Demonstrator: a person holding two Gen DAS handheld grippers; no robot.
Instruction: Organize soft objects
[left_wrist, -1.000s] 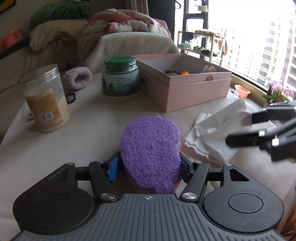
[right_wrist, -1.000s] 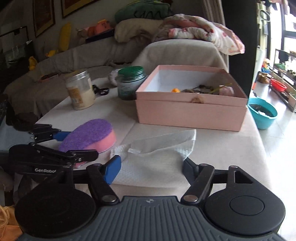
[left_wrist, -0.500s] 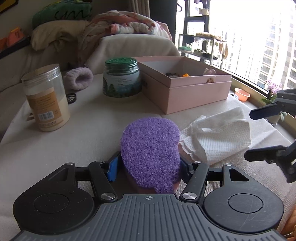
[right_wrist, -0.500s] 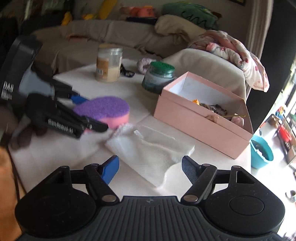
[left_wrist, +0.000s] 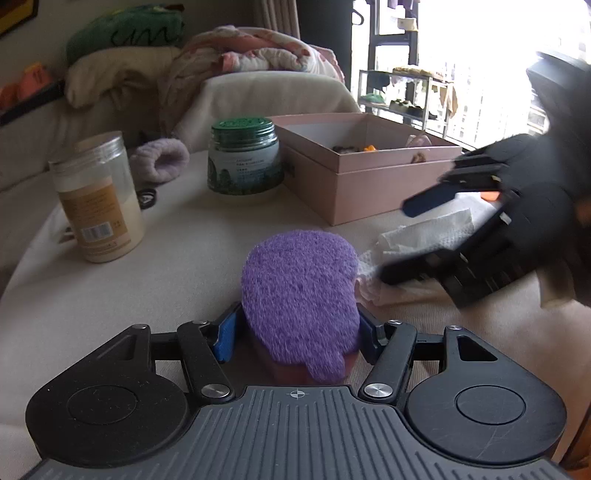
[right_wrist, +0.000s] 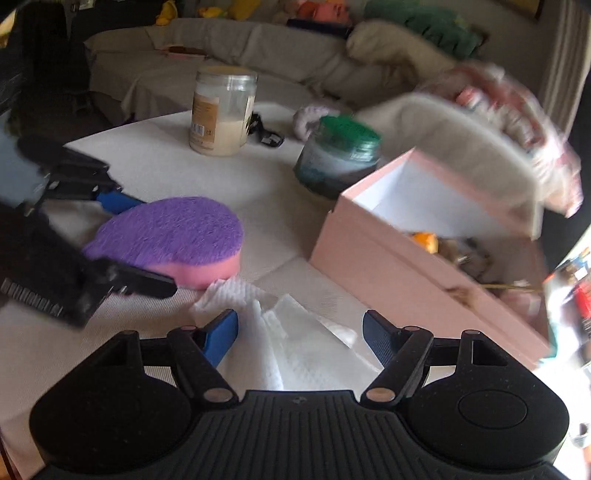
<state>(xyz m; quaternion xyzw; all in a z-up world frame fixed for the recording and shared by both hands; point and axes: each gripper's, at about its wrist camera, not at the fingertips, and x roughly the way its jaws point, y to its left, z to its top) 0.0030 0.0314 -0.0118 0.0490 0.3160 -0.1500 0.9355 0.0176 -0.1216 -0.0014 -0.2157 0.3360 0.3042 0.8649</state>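
Note:
My left gripper (left_wrist: 295, 332) is shut on a purple-topped pink sponge (left_wrist: 301, 295) resting on the white table; the sponge also shows in the right wrist view (right_wrist: 173, 236). My right gripper (right_wrist: 299, 334) is open, its fingers straddling a crumpled white paper towel (right_wrist: 291, 332) beside the sponge. In the left wrist view the right gripper (left_wrist: 402, 240) hovers over the towel (left_wrist: 424, 232). An open pink box (left_wrist: 373, 166) with small items stands behind; it also shows in the right wrist view (right_wrist: 424, 273).
A green-lidded jar (left_wrist: 242, 155), a clear jar of cream powder (left_wrist: 96, 195) and a lilac fluffy item (left_wrist: 159, 158) stand at the back of the table. A sofa with pillows and blankets lies beyond. The window is at the right.
My right gripper swung around and down over the paper towel, staying open. The left gripper kept its hold on the sponge, almost unmoved.

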